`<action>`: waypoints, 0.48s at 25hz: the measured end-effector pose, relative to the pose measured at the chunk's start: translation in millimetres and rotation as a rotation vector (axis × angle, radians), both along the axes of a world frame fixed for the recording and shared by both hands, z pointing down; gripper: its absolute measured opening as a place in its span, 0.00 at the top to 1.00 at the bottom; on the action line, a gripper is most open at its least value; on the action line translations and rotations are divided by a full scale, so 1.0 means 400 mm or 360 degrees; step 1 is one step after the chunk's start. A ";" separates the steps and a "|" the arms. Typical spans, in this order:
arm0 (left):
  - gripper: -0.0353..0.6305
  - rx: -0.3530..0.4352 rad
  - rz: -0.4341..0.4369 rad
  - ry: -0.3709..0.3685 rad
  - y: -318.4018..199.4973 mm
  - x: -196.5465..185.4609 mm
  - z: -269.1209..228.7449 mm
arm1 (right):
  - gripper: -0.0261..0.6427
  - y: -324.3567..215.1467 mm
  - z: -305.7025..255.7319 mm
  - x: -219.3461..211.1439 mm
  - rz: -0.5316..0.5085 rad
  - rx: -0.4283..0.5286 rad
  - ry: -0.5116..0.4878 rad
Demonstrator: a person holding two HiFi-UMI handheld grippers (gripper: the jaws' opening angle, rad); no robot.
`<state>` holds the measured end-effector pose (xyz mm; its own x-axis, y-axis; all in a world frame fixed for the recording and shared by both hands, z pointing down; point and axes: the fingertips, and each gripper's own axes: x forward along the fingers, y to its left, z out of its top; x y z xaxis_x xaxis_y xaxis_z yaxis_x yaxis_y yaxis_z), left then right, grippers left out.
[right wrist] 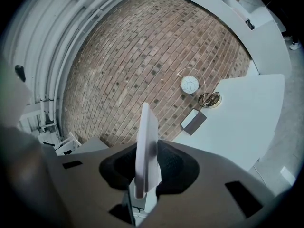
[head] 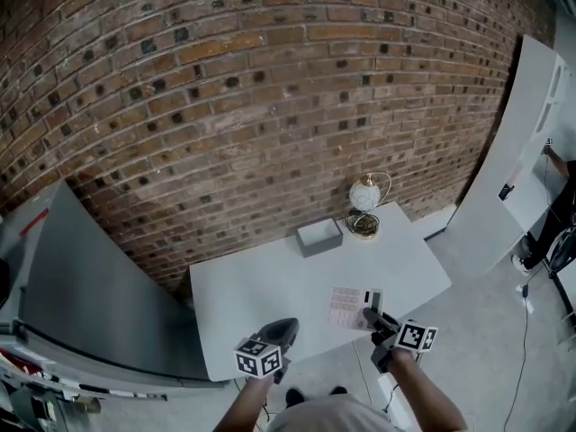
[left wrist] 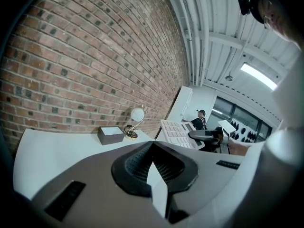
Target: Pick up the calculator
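The calculator (head: pixel 346 306) is a pale, flat slab with pinkish keys, near the front edge of the white table (head: pixel 252 291). My right gripper (head: pixel 376 317) is shut on its right end. In the right gripper view the calculator (right wrist: pixel 145 127) stands edge-on, clamped between the dark pads of the right gripper (right wrist: pixel 146 151). The left gripper view shows the calculator (left wrist: pixel 176 133) raised off the table with the right gripper (left wrist: pixel 209 136) on it. My left gripper (head: pixel 284 329) hangs at the table's front edge, left of the calculator. The left gripper (left wrist: pixel 152 144) is shut with nothing between its pads.
A small grey box (head: pixel 319 236) and a white globe ornament on a brass base (head: pixel 365 207) stand at the table's back, against the brick wall (head: pixel 270 79). A grey panel (head: pixel 90 295) slopes at the left. A person (head: pixel 562 196) stands at the far right.
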<state>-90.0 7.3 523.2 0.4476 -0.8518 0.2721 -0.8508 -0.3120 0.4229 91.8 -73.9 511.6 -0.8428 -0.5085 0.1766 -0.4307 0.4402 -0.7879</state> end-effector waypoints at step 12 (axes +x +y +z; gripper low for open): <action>0.93 -0.0014 0.0024 0.0001 -0.015 0.004 0.012 | 0.80 0.001 0.009 -0.011 -0.0016 -0.0004 -0.0012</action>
